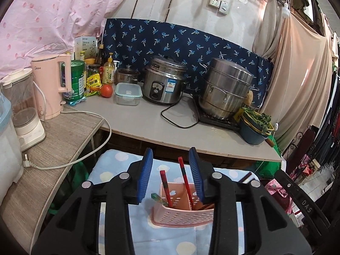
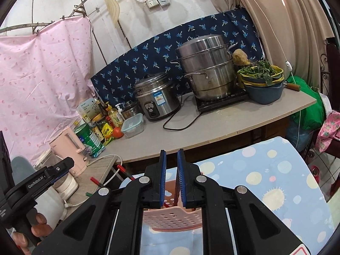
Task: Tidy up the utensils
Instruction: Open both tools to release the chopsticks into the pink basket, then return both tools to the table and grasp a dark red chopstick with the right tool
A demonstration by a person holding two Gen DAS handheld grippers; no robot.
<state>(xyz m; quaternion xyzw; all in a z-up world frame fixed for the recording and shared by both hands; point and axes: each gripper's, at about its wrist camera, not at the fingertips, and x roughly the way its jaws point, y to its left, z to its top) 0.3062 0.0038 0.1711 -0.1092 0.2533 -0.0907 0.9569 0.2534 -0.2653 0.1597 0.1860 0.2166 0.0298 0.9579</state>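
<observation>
A pink perforated utensil holder (image 1: 182, 214) stands on a blue dotted cloth (image 1: 170, 240). Two red chopsticks (image 1: 186, 180) stand in it, with a green-handled utensil (image 1: 158, 199) at its left edge. My left gripper (image 1: 171, 170) is open and empty just above the holder. In the right wrist view the holder (image 2: 170, 216) sits below my right gripper (image 2: 171, 170), whose jaws are nearly closed on a dark reddish chopstick (image 2: 176, 188) pointing down into the holder. More red chopsticks (image 2: 125, 171) show to its left.
A grey counter (image 1: 148, 123) behind holds a rice cooker (image 1: 163, 82), a steel steamer pot (image 1: 227, 89), a pink kettle (image 1: 53, 85), a tomato (image 1: 106, 90), a lidded box (image 1: 128, 94), bottles and a bowl of greens (image 1: 256, 129). A loose power cord (image 1: 89, 148) hangs at left.
</observation>
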